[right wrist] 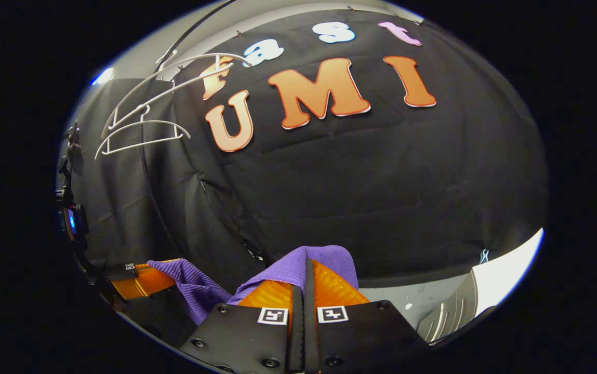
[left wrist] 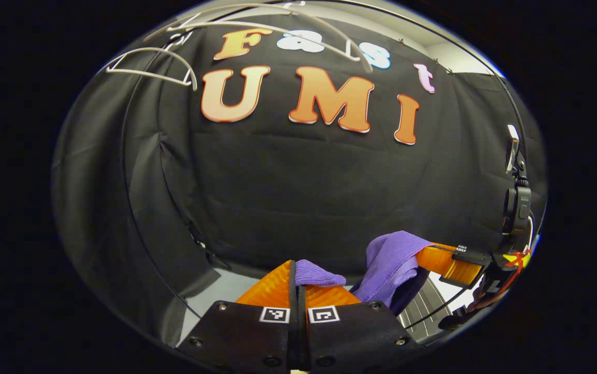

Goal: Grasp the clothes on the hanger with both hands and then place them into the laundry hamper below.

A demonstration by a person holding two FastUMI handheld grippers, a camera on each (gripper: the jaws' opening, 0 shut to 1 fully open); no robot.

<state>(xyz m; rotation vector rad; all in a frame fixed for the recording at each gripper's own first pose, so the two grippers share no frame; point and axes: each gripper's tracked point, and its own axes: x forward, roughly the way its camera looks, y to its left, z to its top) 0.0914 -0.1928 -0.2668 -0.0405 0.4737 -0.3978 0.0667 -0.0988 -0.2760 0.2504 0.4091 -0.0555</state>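
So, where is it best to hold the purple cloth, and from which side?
At its two top ends, as now: the left gripper pinches one bunched corner of the purple cloth, the right gripper the other. The middle sags between them.

The garment (left wrist: 392, 262) is showing a soft purple with a fine ribbed knit, and its underside near the right edge is looking darker, almost navy. The left gripper (left wrist: 296, 283) is wearing translucent orange fingers (left wrist: 272, 291) with a faint diagonal grain, set on a matte black body carrying two small black-and-white square markers (one on each half). The right gripper (right wrist: 306, 283) is showing the same orange, black and checker marks. High on the far left, the hangers (right wrist: 142, 127) are gleaming white against the black cloth. The hamper (left wrist: 423, 306) at lower right is appearing pale grey with darker vertical slats.
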